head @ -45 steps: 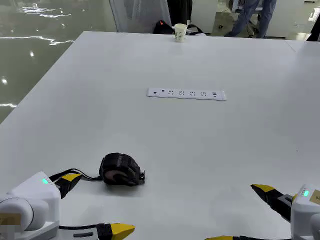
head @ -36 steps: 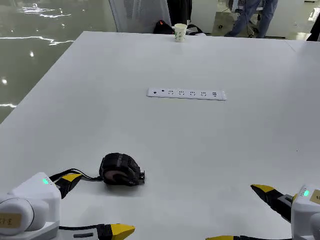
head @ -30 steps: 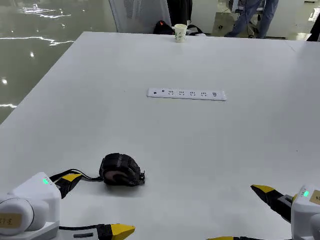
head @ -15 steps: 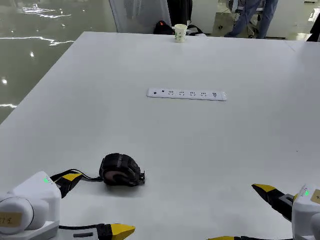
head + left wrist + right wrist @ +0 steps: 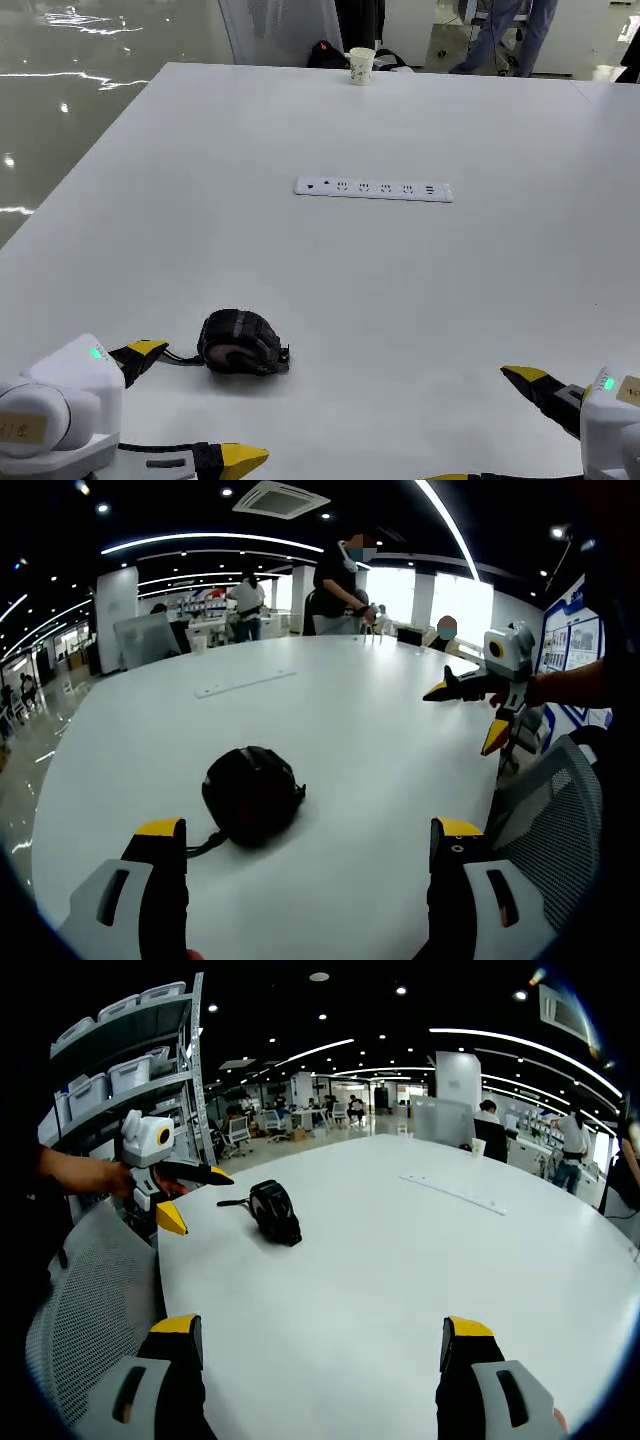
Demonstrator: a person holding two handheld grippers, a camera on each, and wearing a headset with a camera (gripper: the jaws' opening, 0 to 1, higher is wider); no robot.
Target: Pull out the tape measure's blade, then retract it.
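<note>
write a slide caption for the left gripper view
Open left gripper faces the black tape measure lying on the white table, with the open right gripper off to one side.

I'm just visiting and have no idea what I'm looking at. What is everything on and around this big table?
table: one, white, spans the head view.
tape measure: one, black, no blade out, near edge on the left.
power strip: one, white, middle of the table.
paper cup: one, white with a print, far edge.
mesh chair: one, grey, beside the table.
shelves: one rack, pale bins, behind the chair.
people: several, in the background.
left gripper: one, white, yellow-tipped fingers, open, beside the tape measure.
right gripper: one, same colours, open, near edge on the right.
</note>
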